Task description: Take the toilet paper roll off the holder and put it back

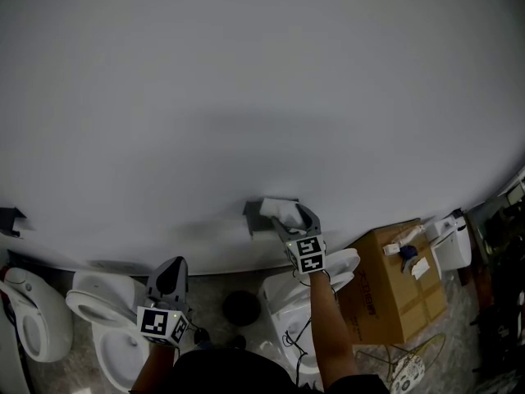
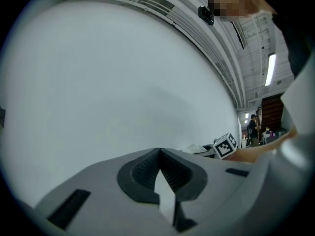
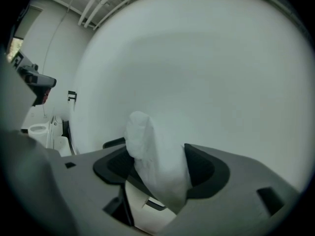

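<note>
**One roll, pinched at the holder**

Your right hand-held gripper (image 1: 293,217) pinches the single toilet paper roll (image 3: 156,156), right against the one wall holder (image 1: 253,217). Your left hand-held gripper (image 1: 171,276), lower left of the holder, is pressed together and empty. One cardboard box (image 1: 394,290) sits lower right of the holder.

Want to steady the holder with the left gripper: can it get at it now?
Probably yes. The left gripper, shut and empty, hangs low left of the holder with only bare wall between. The right gripper, shut on the roll, fills the holder's right side, so the left end looks free.
</note>
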Available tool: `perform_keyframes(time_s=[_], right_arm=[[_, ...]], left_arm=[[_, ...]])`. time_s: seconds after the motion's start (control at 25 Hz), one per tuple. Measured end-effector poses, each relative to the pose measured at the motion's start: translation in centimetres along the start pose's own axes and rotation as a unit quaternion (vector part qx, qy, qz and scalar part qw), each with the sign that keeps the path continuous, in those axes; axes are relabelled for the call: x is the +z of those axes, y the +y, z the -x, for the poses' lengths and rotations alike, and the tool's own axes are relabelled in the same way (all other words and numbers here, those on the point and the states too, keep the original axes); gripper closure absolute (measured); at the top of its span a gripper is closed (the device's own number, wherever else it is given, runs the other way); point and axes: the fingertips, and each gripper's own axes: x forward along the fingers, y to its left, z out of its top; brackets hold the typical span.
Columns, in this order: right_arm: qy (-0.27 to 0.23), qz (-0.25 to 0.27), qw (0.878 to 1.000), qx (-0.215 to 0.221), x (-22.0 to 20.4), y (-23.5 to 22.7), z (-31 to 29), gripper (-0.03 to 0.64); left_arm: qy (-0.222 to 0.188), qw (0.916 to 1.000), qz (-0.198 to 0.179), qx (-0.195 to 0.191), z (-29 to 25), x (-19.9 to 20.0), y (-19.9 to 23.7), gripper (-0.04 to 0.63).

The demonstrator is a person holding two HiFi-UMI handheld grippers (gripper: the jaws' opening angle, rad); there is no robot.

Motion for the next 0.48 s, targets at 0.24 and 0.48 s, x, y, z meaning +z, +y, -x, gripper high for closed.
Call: perform_keyframes(time_s=[0.24, 0.48], right_arm=[[-0.031, -0.002, 0.999, -0.015, 2.8, -0.5, 1.6, 0.296], [-0.076, 0.009, 0.997, -0.031, 6.7, -1.3, 3.7, 0.296]], left_arm=[[-0.006, 1.0, 0.002, -0.003, 0.4, 0.1, 0.1, 0.592], [-0.006, 1.0, -0.003, -0.003, 0.3, 0.4, 0.0, 0.592]])
